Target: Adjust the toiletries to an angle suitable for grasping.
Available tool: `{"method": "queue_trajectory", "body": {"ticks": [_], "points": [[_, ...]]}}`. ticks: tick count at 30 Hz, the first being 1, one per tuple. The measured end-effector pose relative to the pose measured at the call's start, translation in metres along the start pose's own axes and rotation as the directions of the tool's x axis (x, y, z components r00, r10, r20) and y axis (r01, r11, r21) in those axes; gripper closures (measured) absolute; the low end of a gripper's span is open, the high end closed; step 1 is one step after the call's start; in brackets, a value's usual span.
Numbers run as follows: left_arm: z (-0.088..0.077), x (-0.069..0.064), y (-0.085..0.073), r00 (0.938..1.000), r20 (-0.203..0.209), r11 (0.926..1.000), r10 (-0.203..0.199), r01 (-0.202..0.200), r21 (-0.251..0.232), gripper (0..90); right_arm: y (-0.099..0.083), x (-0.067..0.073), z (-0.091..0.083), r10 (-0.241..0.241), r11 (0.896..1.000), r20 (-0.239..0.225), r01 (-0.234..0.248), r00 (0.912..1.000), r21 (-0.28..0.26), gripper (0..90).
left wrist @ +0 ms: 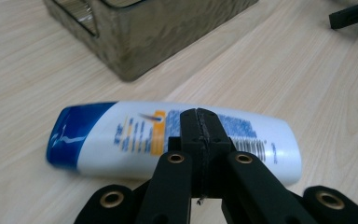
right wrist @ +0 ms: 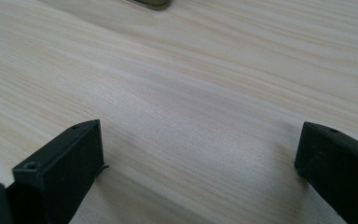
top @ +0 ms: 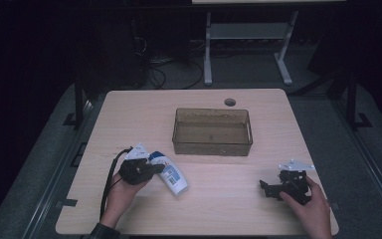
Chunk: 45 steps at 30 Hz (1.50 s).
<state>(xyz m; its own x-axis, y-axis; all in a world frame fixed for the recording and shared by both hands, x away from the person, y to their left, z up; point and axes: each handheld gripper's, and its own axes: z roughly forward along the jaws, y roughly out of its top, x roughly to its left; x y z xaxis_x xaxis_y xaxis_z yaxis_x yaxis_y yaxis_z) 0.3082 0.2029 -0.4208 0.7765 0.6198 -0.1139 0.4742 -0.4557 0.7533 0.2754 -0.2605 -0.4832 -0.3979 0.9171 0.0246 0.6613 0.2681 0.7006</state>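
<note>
A white shampoo bottle [top: 172,175] with a blue cap lies on its side on the wooden table [top: 219,199], left of centre. My left gripper [top: 158,167] hovers just over it, held in a hand. In the left gripper view its jaws [left wrist: 199,119] are pressed flat together with nothing between them, and the bottle [left wrist: 121,137] lies behind and below them. My right gripper [top: 265,188] rests near the table's front right in the other hand. In the right gripper view its jaws [right wrist: 198,140] stand wide apart over bare wood.
A clear brownish plastic bin [top: 212,145] stands in the middle of the table, behind the bottle; its corner [left wrist: 158,37] shows in the left gripper view. A cable hole [top: 230,102] sits near the far edge. A white desk frame stands on the floor beyond.
</note>
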Motion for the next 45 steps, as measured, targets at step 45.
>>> {"method": "queue_trajectory", "body": {"ticks": [45], "points": [[0.061,-0.017,0.016,0.9951,0.083,0.9806,0.053,-0.067,0.184,89.5,0.0,0.0,0.0,0.0,1.0,0.0,0.0,1.0,0.0,0.7]]}}
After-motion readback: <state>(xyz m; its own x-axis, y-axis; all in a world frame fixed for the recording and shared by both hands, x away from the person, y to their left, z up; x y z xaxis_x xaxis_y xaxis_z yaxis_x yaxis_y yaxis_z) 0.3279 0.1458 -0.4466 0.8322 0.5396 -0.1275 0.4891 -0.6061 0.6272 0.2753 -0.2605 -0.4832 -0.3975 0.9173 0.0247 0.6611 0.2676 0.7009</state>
